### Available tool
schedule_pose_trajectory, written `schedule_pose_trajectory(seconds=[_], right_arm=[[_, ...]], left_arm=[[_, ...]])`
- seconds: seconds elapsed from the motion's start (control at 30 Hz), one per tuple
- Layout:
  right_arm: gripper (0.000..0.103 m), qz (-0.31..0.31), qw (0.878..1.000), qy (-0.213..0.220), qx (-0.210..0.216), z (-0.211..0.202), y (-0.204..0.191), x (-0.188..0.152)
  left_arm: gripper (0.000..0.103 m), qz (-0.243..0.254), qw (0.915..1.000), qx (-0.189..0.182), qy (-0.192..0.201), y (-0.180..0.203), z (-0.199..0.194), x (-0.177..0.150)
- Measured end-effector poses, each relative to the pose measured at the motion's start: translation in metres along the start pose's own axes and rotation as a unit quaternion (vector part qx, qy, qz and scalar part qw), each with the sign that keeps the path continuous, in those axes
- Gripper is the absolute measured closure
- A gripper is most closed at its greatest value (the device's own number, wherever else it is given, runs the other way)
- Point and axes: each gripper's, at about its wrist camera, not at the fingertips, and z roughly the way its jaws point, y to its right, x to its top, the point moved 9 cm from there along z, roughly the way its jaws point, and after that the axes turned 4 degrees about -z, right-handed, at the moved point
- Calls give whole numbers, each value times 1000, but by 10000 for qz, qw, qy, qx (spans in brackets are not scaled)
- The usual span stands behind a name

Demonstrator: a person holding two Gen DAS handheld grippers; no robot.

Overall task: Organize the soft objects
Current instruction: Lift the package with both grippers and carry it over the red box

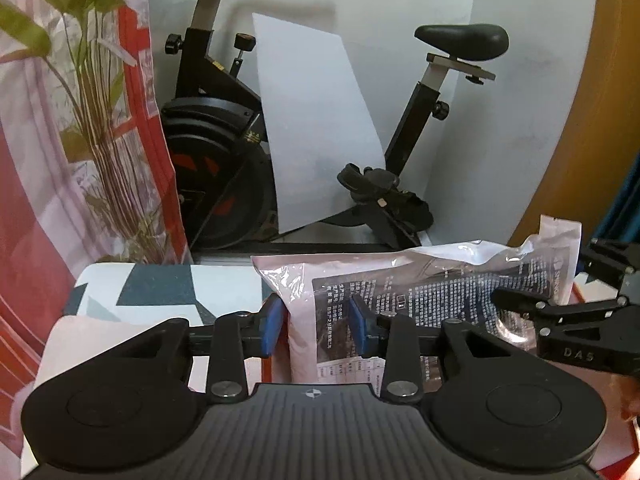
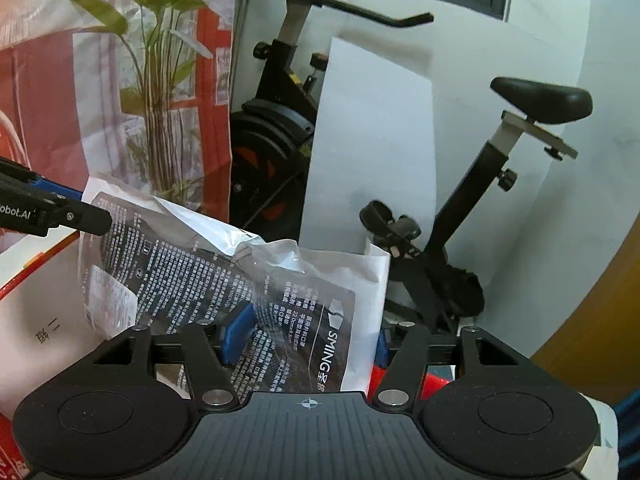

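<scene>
A soft white plastic packet (image 1: 400,280) with a black printed label is held up in the air between both grippers. My left gripper (image 1: 316,320) has its blue pads on either side of the packet's left end and is shut on it. My right gripper (image 2: 308,332) is shut on the packet's other end (image 2: 280,300), where the label reads SMING. The right gripper also shows at the right of the left wrist view (image 1: 560,312), and the left gripper at the left of the right wrist view (image 2: 52,212).
An exercise bike (image 1: 248,128) stands behind, with a white sheet (image 1: 316,128) leaning on it. A red and white bag with a green plant (image 1: 92,92) is at the left. A patterned cushion (image 1: 152,284) and a white and red box (image 2: 36,292) lie below.
</scene>
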Motion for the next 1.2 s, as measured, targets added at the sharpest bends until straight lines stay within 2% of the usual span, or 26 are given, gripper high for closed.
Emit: schedule_pose_trajectory(seconds=[0.2,0.43,0.53,0.57,0.6,0.63,0.73,0.8,1.07,1.13,1.2], right_arm=[[34,221,9993,-220,187,-3,5,-2],[32,-209,9979,-615,80,-8,-1,-5],[39,-86,9978,-647,83,-13,5,-4],[45,-27,9978,-651,119,-15,7,-4],[59,3,9977,-662,159,-16,8,-4],[64,4,9973,-704,183,-18,8,-5],[76,-80,9962,-799,335,-17,2,-11],[80,-229,9962,-798,267,-13,-4,-15],[79,337,9944,-994,134,2,3,-22],[71,389,9939,-1036,6,0,5,-24],[58,550,9927,-1073,-92,-3,8,-26]], left_arm=[[65,142,9996,231,57,-5,0,-4],[66,74,9994,346,63,-13,-2,-2],[66,33,9995,324,45,-13,-3,-4],[66,32,9995,319,44,-12,-3,-5],[67,42,9995,303,44,-11,-3,-6],[69,61,9995,290,47,-10,-3,-7],[71,108,9996,272,54,-7,-3,-8],[71,98,9996,259,31,-6,-2,-10],[71,223,9997,111,-41,1,-3,-18],[71,258,9995,153,-8,0,-5,-18],[70,231,9996,146,6,0,-9,-17]])
